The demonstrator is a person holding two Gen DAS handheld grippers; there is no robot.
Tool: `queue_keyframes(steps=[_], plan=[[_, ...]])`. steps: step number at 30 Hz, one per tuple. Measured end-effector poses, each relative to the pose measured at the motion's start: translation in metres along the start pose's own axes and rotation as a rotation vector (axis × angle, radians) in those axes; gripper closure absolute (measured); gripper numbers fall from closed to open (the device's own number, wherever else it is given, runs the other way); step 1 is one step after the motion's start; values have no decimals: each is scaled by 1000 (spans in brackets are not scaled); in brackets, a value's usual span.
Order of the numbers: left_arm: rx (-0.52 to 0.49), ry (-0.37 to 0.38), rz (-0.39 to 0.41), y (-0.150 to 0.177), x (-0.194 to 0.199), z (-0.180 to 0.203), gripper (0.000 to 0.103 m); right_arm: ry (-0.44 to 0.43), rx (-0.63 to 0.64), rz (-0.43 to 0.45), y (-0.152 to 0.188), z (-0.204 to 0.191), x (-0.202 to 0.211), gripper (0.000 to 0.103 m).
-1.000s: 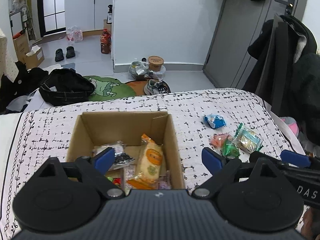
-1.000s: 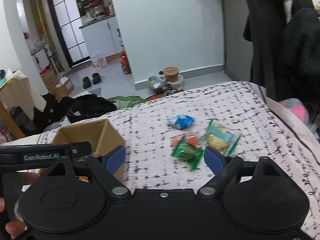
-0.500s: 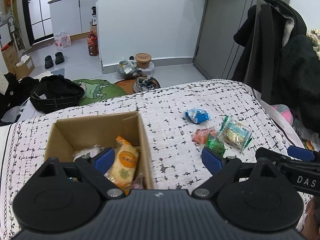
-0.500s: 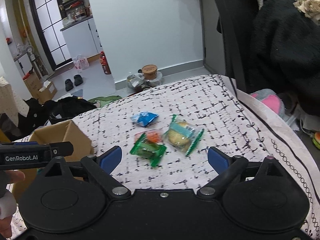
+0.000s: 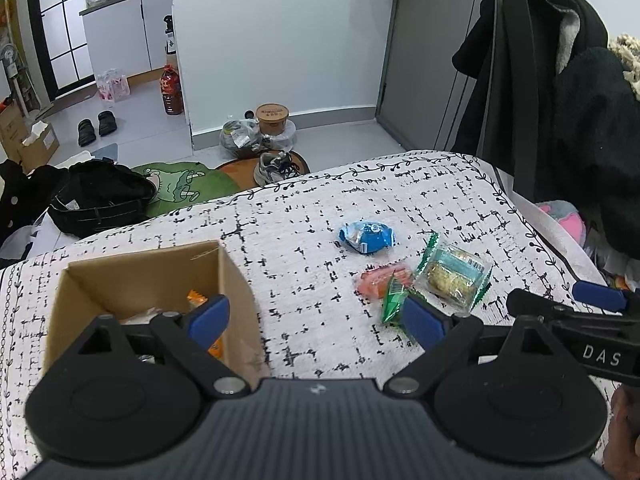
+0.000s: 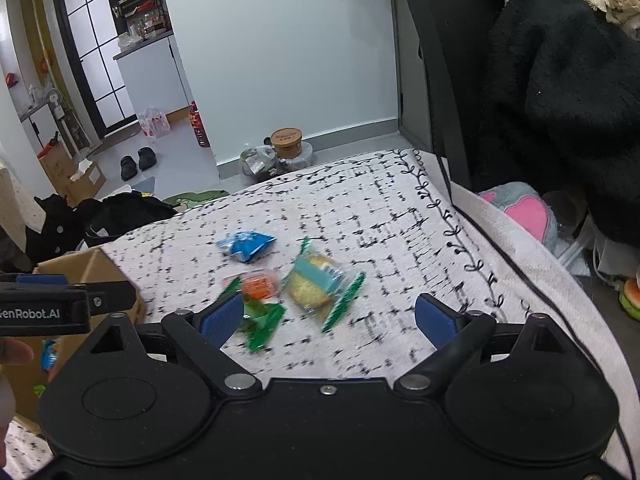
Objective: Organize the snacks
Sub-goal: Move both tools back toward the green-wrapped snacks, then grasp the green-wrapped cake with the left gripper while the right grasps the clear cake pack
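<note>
Both grippers agape (empty) — right gripper (image 6: 328, 318) above snacks (image 6: 316, 284).

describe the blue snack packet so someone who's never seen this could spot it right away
Start at the cardboard box on the black-and-white patterned cloth, then look right to the loose cluster of four snacks. The blue packet lies farthest from the camera, apart from the other three. It is the only all-blue one; the others are orange, green, and clear with green ends.

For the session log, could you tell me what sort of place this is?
Probably a lived-in home: coats hang beside a door, slippers and a sneaker sit on the floor, kitchen cabinets stand behind.
</note>
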State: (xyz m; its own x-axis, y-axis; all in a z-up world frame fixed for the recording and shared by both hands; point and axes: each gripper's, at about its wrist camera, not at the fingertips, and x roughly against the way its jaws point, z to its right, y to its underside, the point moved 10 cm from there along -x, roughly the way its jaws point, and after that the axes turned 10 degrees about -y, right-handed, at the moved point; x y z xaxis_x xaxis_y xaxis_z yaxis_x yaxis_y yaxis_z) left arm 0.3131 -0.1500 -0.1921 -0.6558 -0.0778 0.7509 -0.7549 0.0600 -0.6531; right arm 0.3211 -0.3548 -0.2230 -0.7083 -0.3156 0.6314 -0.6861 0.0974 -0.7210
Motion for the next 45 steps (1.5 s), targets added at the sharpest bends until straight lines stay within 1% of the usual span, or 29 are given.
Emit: queue_keyframes(steps=[8, 11, 15, 18, 22, 27, 28, 30, 31, 32, 33, 36, 39, 45], plan=[[-38, -7, -2, 0, -19, 30, 10, -23, -31, -24, 7, 28, -24, 17], [-40, -1, -18, 0, -29, 40, 11, -49, -61, -27, 9, 32, -27, 21], [-42, 10, -42, 3, -42, 53, 12, -55, -68, -21, 12, 39, -32, 24], [-47, 5, -59, 6, -53, 62, 13, -76, -106, -24, 11, 46, -38, 27], [-51, 5, -85, 9, -66, 71, 15, -95, -138, -10, 9, 53, -41, 27], [-43, -1, -118, 17, -85, 77, 20, -103, -156, -16, 11, 57, -46, 27], [-41, 0, -123, 18, -88, 78, 23, -104, -160, -17, 12, 57, -47, 27], [-42, 9, -140, 22, -93, 81, 41, -104, -163, -17, 12, 58, -49, 27], [-36, 18, -152, 24, -95, 82, 46, -101, -159, -16, 12, 58, -49, 27], [-30, 25, -159, 25, -95, 82, 56, -97, -152, -16, 13, 58, -50, 27], [-30, 26, -160, 27, -95, 82, 63, -95, -149, -16, 13, 58, -51, 27], [-26, 8, -148, 26, -92, 77, 64, -101, -145, -19, 12, 54, -55, 27], [-9, 6, -138, 23, -88, 72, 66, -106, -120, -13, 9, 46, -58, 27], [14, -16, -104, 17, -76, 57, 66, -112, -90, -11, 9, 36, -65, 27]])
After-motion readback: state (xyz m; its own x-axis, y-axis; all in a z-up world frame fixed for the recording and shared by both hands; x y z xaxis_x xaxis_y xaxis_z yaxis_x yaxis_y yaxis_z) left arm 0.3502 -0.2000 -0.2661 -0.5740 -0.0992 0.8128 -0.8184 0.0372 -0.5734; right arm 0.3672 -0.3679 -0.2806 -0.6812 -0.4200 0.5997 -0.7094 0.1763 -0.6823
